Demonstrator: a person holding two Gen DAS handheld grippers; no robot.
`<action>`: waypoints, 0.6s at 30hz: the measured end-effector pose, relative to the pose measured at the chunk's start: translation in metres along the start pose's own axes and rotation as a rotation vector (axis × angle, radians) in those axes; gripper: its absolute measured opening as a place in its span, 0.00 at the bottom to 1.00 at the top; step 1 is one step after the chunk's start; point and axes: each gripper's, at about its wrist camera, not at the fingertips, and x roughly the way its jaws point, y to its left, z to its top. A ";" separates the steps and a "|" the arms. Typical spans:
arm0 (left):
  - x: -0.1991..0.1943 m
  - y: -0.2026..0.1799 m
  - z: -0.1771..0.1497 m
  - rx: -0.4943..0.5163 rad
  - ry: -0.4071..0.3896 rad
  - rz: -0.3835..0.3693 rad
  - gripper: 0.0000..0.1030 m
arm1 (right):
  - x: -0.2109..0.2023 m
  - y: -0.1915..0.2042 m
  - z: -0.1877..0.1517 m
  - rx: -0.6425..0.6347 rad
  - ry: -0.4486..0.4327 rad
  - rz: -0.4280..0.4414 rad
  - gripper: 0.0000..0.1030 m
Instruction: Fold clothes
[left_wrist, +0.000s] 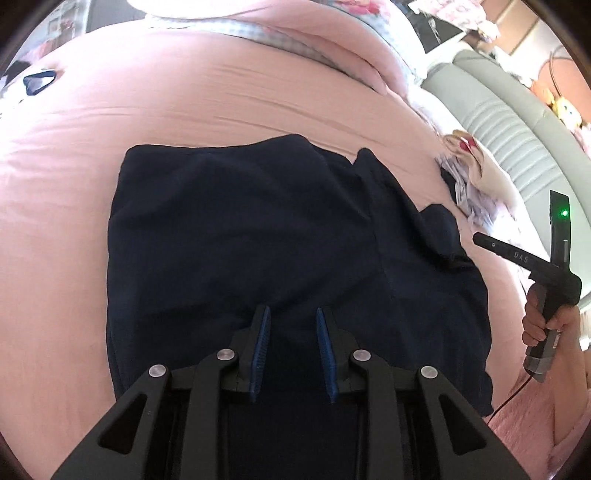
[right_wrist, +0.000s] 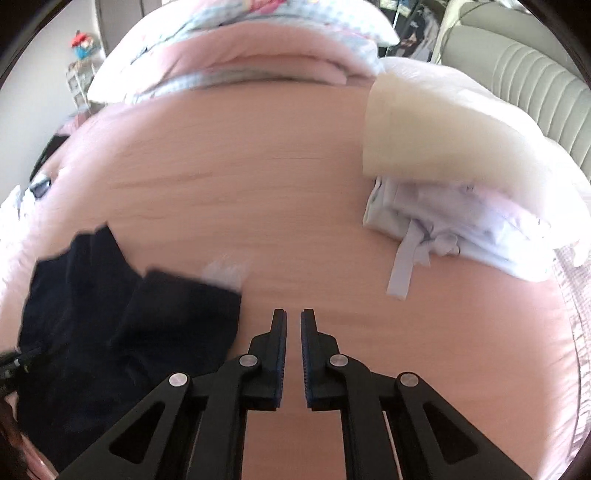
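Your left gripper (left_wrist: 293, 317) points steeply down over the dark garment (left_wrist: 258, 236), which lies spread on the pink sheet (left_wrist: 110, 129). Its blue pads (left_wrist: 260, 350) stand a narrow gap apart, with dark cloth showing between them. You can't tell whether the tips touch the fabric or just hover; nothing looks pinched.

Your right gripper (right_wrist: 293, 319) also tilts down, over bare pink sheet just right of the garment's edge (right_wrist: 129, 325). Its fingers are nearly together, only a thin slit between them, and nothing is held.

In the left wrist view your right hand (left_wrist: 546, 321) wraps the other gripper's handle at the right edge, a green light glowing on the body above. The hand is partly cut off by the frame.

The right wrist view is motion-blurred, so the garment's outline is smeared and a pale patch (right_wrist: 227, 271) at its top corner is unreadable. The garment's lower part is hidden under the gripper body in both views. Its right side lies rumpled with a flap turned over (left_wrist: 439, 229).

Well apart, near the headboard (right_wrist: 535, 92), sits a stack: a folded lilac piece (right_wrist: 461, 229) with a cream piece (right_wrist: 424, 133) on top. Pillows (right_wrist: 258, 48) at the far end are blurred.
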 end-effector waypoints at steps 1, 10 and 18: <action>-0.003 0.001 -0.002 0.002 -0.004 0.006 0.22 | 0.000 -0.003 0.002 0.021 0.005 0.047 0.13; -0.010 0.015 -0.004 -0.036 -0.015 -0.030 0.24 | 0.021 0.012 -0.013 0.003 0.076 0.240 0.03; -0.012 0.021 -0.010 -0.040 -0.026 -0.049 0.24 | -0.015 0.002 0.001 -0.311 -0.109 -0.096 0.03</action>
